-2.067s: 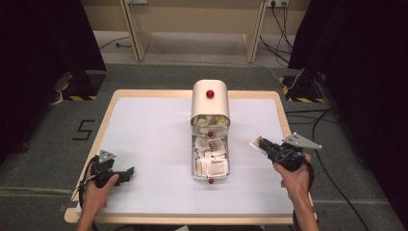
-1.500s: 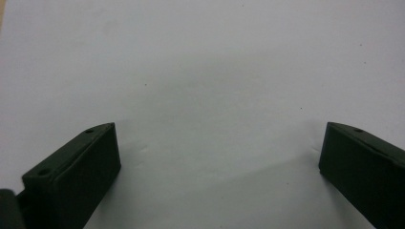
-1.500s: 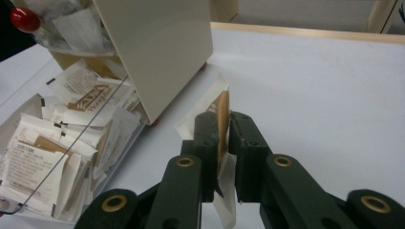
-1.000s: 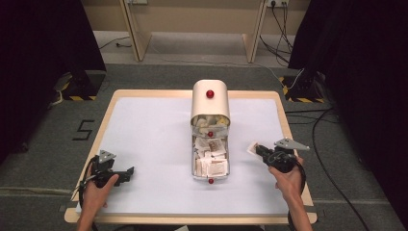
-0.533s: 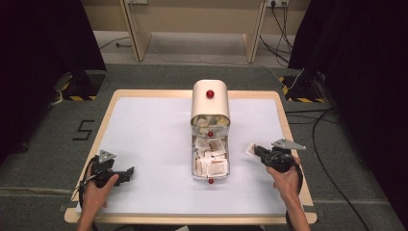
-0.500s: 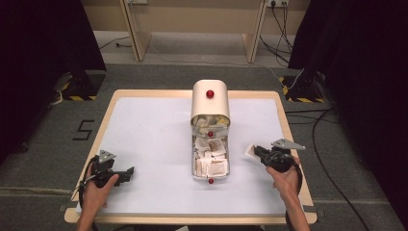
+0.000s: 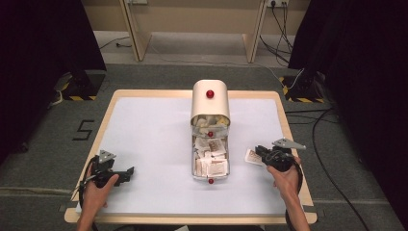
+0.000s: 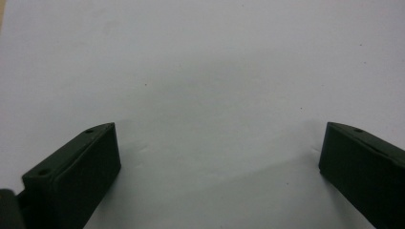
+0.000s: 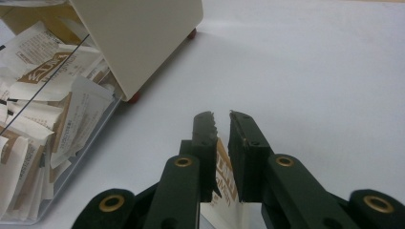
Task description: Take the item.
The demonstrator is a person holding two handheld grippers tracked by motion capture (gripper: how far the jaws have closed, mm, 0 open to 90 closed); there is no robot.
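So over the last couple of seconds our right gripper (image 7: 260, 153) has slid in from the 4 o'clock edge of the table (image 7: 144, 120) toward the middle, carrying a sachet (image 7: 253, 157) with it. It now sits just beside the clear tray (image 7: 210, 176), on its 3 o'clock side. In the last half second it barely moved, so we reckon the carry is about done and the drop into the tray is what's left.

In the right gripper view the jaws are closed down on the sachet, nearly meeting at the tips, with the packet pinched between them low down. It's a small flat paper thing, white with brown print, and only a slice of it peeks out (image 9: 223, 176) between and under the jaws. From the high view it juts out at 9 o'clock from the jaws, toward the tray and low over the white surface; can't tell if it touches.

The tray is already stuffed with the same kind of packets (image 9: 43, 109), all jumbled, and the cream roll-top cover (image 7: 210, 102) is pushed back to 12 o'clock, so the opening is free.

Our left gripper (image 7: 129, 172) hasn't budged down at 8 o'clock. Its jaws are spread wide with nothing between them, just bare tabletop.
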